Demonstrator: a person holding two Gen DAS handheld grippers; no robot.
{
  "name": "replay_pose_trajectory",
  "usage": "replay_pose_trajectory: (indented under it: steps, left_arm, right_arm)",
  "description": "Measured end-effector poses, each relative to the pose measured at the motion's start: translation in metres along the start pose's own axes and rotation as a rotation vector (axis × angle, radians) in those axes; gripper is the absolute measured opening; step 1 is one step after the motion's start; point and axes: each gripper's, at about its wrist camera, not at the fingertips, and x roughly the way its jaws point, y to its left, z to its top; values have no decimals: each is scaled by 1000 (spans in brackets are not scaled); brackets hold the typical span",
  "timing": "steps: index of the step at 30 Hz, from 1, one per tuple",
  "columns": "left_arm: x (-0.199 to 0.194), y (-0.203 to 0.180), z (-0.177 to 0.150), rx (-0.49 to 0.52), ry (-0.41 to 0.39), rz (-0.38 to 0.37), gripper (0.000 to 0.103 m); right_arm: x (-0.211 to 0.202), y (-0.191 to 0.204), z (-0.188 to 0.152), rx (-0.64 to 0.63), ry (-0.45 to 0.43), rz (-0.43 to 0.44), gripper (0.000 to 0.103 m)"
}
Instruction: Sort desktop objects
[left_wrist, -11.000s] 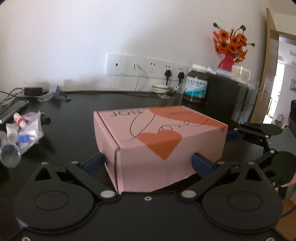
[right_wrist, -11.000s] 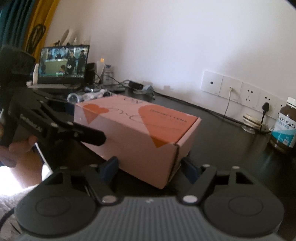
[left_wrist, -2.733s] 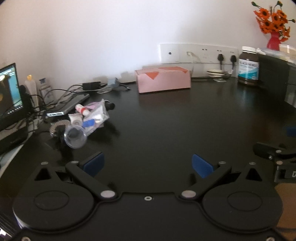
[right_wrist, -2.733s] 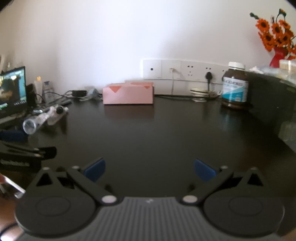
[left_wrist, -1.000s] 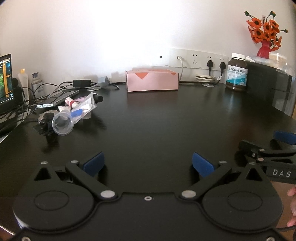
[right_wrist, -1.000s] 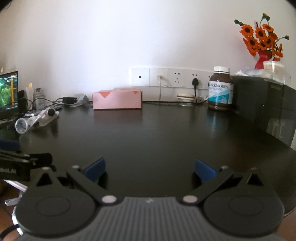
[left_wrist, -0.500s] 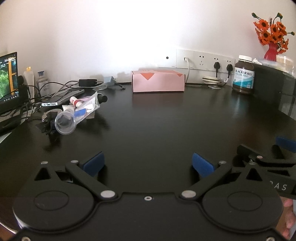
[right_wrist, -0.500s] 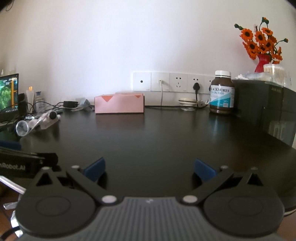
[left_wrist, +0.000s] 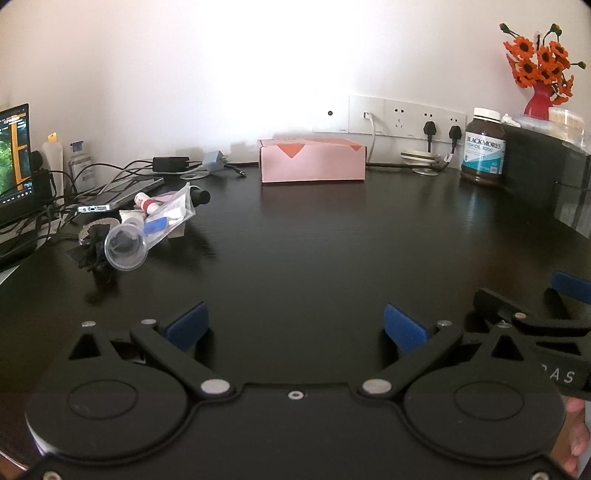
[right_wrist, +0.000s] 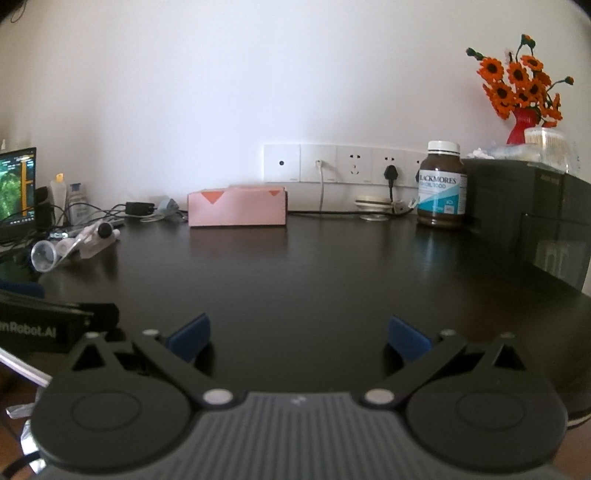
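Note:
A pink box with orange heart patches stands at the back of the black desk, against the wall; the right wrist view shows the pink box too. Left of it lies a clear bag of small tubes with a clear plastic cup in front. A brown supplement bottle stands at the back right. My left gripper is open near the front edge, holding nothing. My right gripper is open and holds nothing as well, and its body shows at the right edge of the left wrist view.
Cables, a charger and a flat device lie at the back left beside a lit screen. A black cabinet with orange flowers in a red vase stands at the right. Wall sockets run behind the box.
Both grippers let go of the pink box, which now stands at the back wall, and drew back to the front edge of the desk. In the last second, only small shifts in view.

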Motion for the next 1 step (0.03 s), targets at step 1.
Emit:
replay_pose_trajectory:
  steps: [1]
  left_arm:
    - [0,0,0,0,-1,-1,103]
  right_arm:
    - [0,0,0,0,0,0,102]
